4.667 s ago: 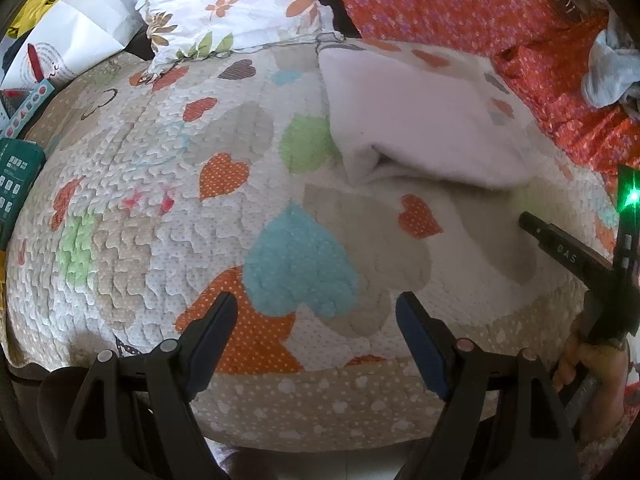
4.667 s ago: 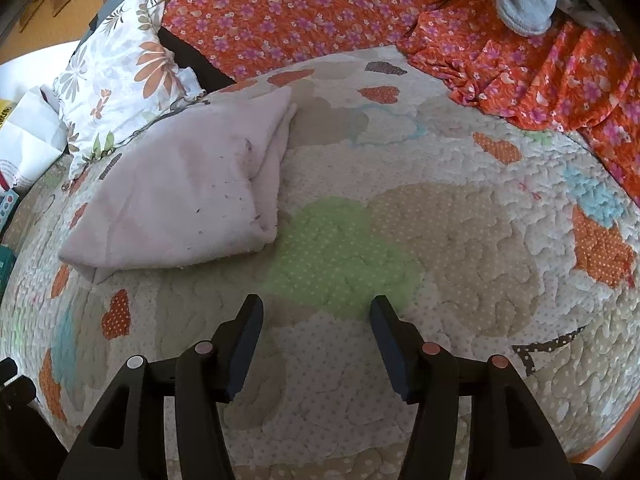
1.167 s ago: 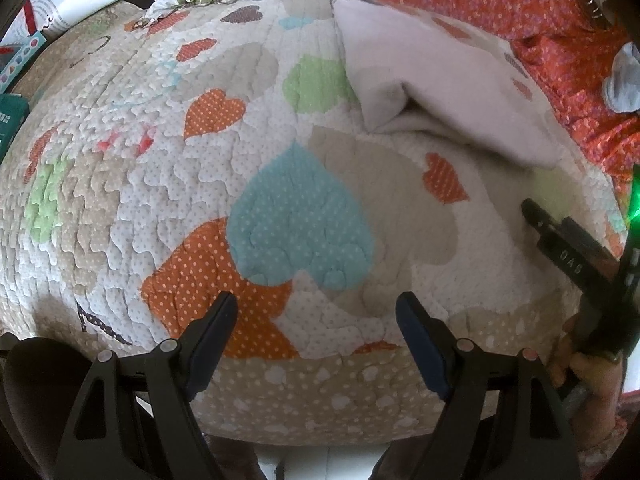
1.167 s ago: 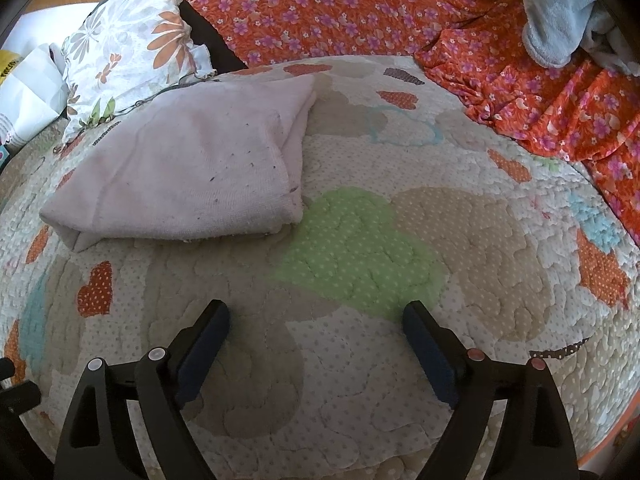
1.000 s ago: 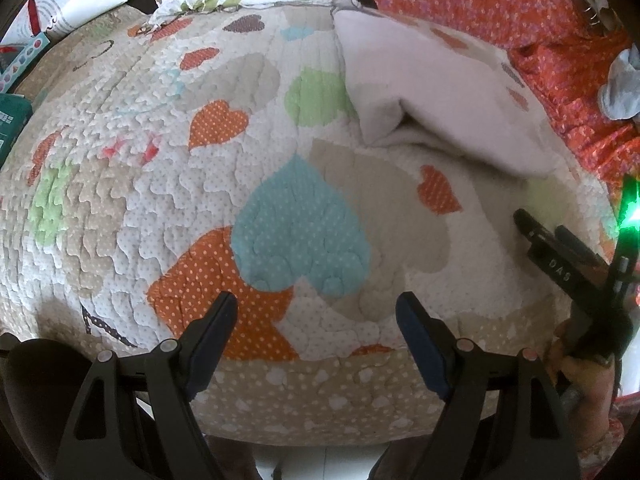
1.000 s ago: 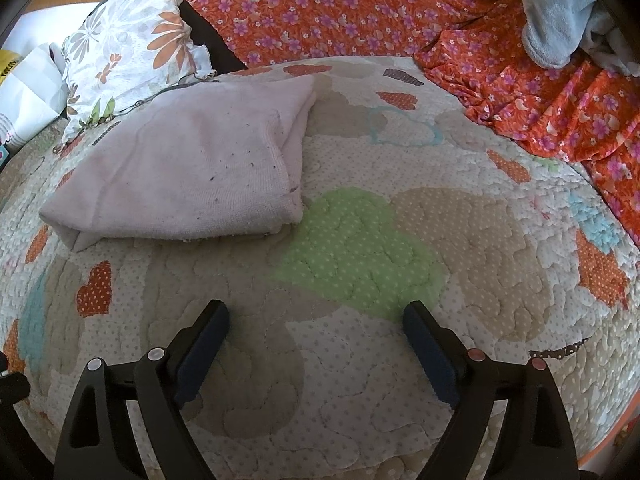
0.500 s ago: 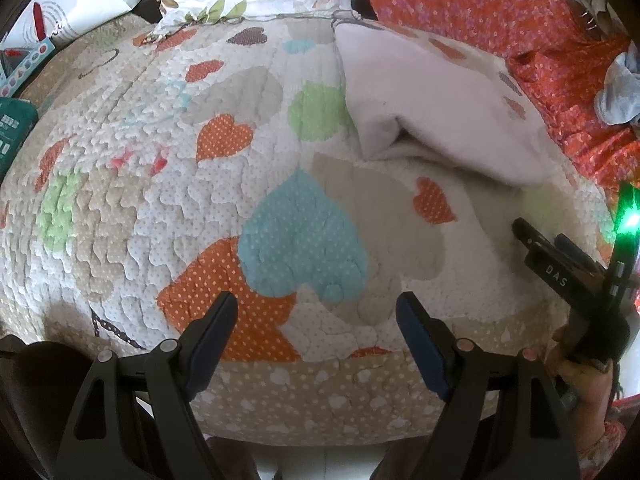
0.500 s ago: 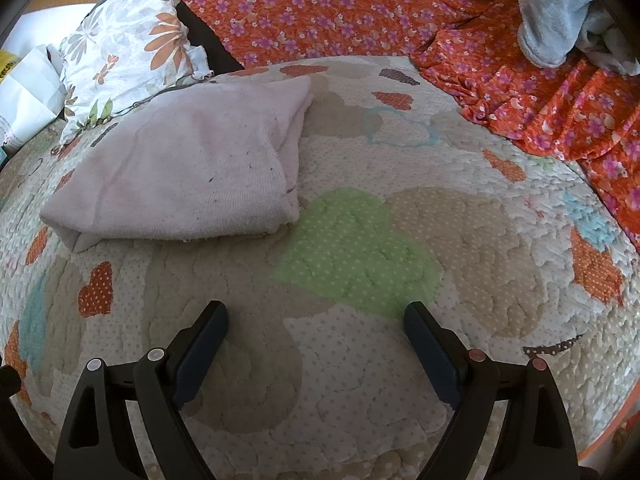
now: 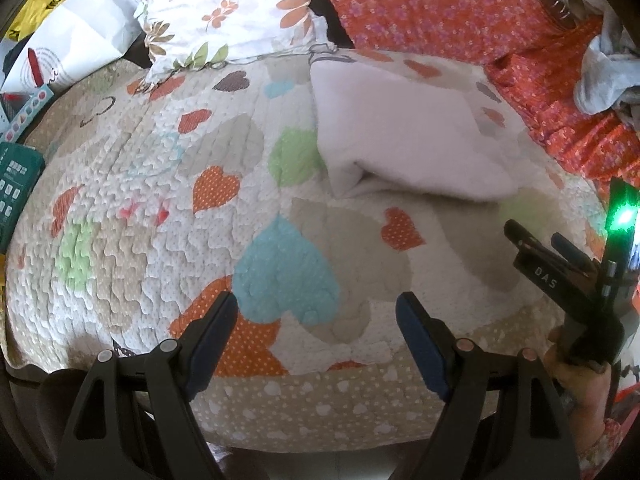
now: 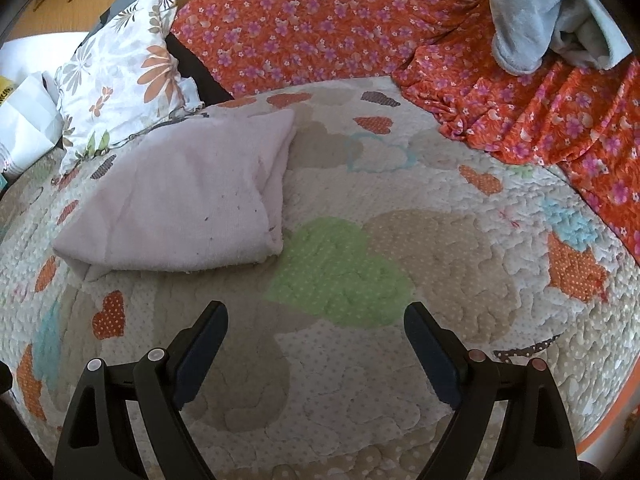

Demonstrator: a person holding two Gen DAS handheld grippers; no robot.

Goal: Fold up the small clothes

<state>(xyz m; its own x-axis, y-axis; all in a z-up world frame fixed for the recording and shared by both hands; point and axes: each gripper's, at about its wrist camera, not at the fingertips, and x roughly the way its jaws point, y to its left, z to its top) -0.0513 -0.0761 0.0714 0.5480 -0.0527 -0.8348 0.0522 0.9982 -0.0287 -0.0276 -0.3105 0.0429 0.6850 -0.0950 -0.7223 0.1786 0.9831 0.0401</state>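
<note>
The pale pink terry garment (image 10: 188,204) lies folded on the far left of the heart-patterned quilted bed (image 10: 400,360). Both the left gripper (image 9: 316,320) and right gripper (image 10: 316,332) hover empty, jaws apart; this piece looks done.

Bright daylight, soft shadows, fisheye-bent edges (dark corners), slight blur
</note>
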